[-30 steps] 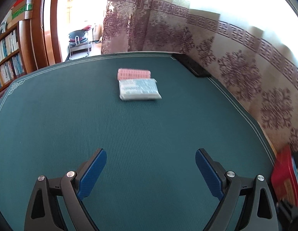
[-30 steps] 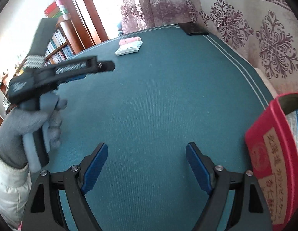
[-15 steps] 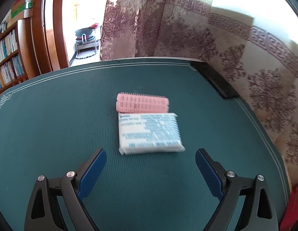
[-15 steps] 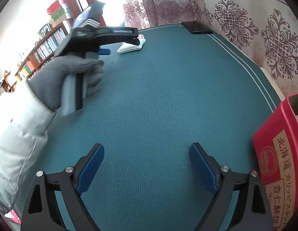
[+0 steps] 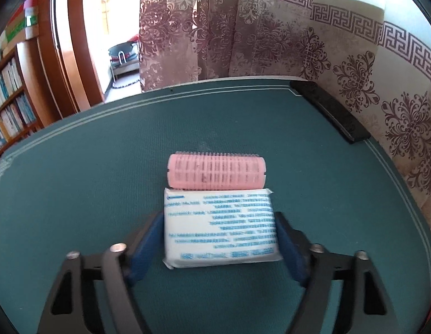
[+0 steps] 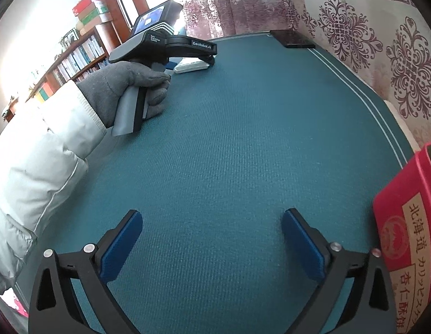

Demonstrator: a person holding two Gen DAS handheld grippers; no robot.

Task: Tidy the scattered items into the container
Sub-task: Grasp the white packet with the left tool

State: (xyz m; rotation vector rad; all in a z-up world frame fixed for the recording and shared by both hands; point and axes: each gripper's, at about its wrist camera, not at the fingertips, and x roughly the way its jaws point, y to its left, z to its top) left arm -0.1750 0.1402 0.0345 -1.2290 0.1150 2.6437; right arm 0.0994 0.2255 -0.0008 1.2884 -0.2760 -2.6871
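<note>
We see the white plastic-wrapped packet with blue print point(image 5: 219, 226), unreadably blurred, lying on the green felt tabletop point(image 5: 76, 183) between our left gripper's point(image 5: 220, 240) blue pads, jaws touching its sides. A pink ridged hair roller point(image 5: 216, 171) touches its far edge. Our right gripper point(image 6: 212, 240) gapes over bare felt beside the red box with Japanese lettering point(image 6: 404, 231); the left handle reads "GenRobot.AI".

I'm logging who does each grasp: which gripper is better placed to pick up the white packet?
Left. The left gripper already straddles the white packet, a finger on each side. The right gripper hangs open over bare table, far from it.
</note>
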